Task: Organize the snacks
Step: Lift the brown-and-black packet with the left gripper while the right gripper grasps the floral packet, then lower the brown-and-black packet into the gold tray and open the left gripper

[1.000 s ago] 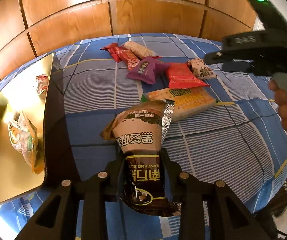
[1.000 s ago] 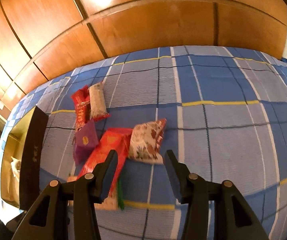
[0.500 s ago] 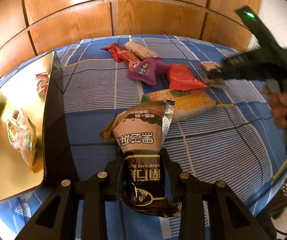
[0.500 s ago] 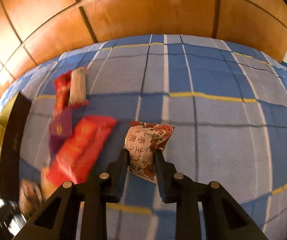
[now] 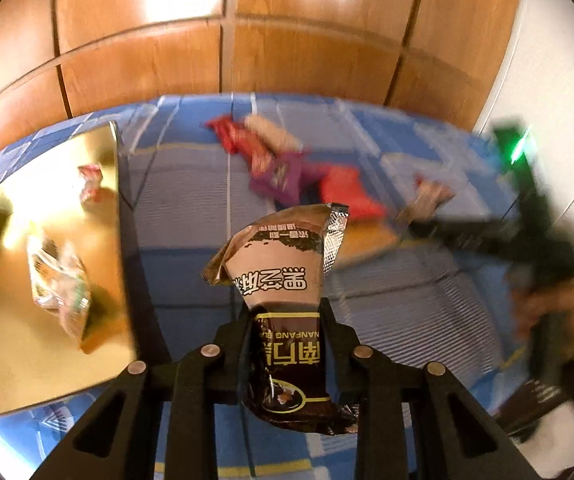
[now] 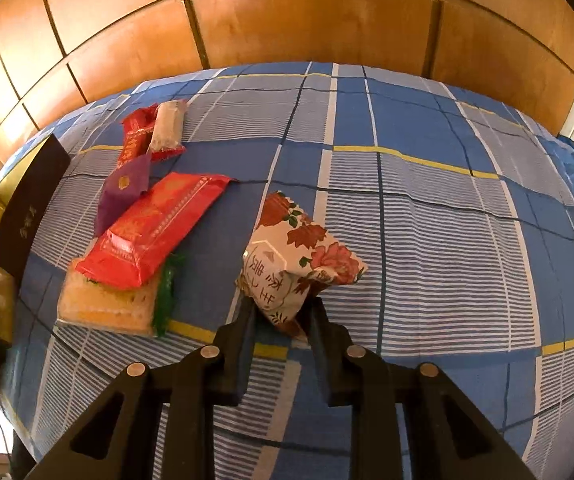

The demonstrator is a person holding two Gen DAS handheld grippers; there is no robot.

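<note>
My left gripper (image 5: 286, 312) holds a brown and black snack packet (image 5: 283, 256) upright above the blue checked bedspread (image 5: 407, 304); its jaws are closing tighter on the packet's middle. My right gripper (image 6: 283, 308) is shut on the lower end of a white packet with red flowers (image 6: 295, 252), which tilts up off the cloth. In the left wrist view the right gripper (image 5: 411, 224) shows as a dark blur at the right. A gold box (image 5: 27, 368) at the left holds a clear packet (image 5: 59, 288) and a small red one (image 5: 91, 180).
A long red packet (image 6: 155, 228) lies across a cracker pack (image 6: 107, 308). Behind them are a purple packet (image 6: 123, 192), a small red packet (image 6: 135, 136) and a beige bar (image 6: 167, 132). The box's dark wall (image 6: 27, 216) stands at the left. Wooden panels (image 6: 307, 28) back the bed.
The right gripper came down and shut on the flowered packet, then tilted it up. The left gripper rose with the brown packet, and its view is now blurred.
</note>
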